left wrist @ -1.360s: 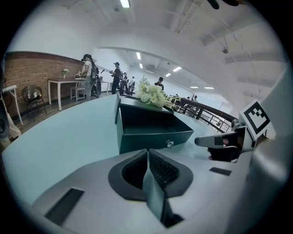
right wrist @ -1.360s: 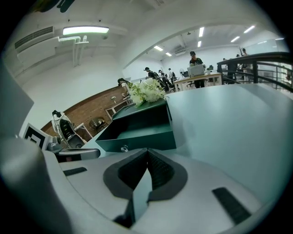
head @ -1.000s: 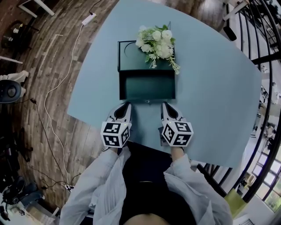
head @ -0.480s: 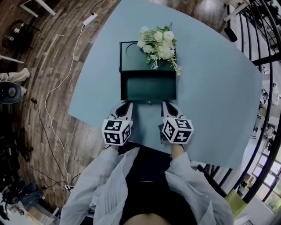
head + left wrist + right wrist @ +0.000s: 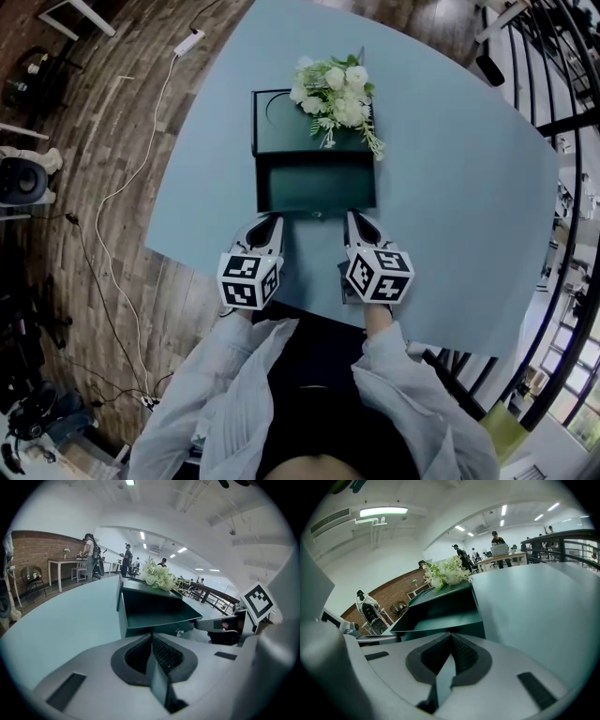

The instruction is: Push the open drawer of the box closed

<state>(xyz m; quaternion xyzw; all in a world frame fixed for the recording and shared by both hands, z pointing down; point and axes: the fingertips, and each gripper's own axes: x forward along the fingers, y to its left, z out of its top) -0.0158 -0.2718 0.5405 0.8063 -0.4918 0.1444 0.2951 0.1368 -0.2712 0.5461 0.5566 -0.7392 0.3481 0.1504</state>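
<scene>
- Drawer (image 5: 315, 192) stands pulled fully out of the box (image 5: 281, 117) at mid-table (image 5: 450, 187), flowers (image 5: 337, 98) on top; nothing closed yet
- Left gripper (image 5: 273, 221) and right gripper (image 5: 353, 219): jaws pressed together, empty, tips at the drawer's front; contact unclear
- The whole push is left to do

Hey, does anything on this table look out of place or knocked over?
Only the drawer of the dark green box stands pulled open. The flower bunch lies on the box top, sprigs trailing over its front edge. Nothing looks spilled or damaged.
</scene>
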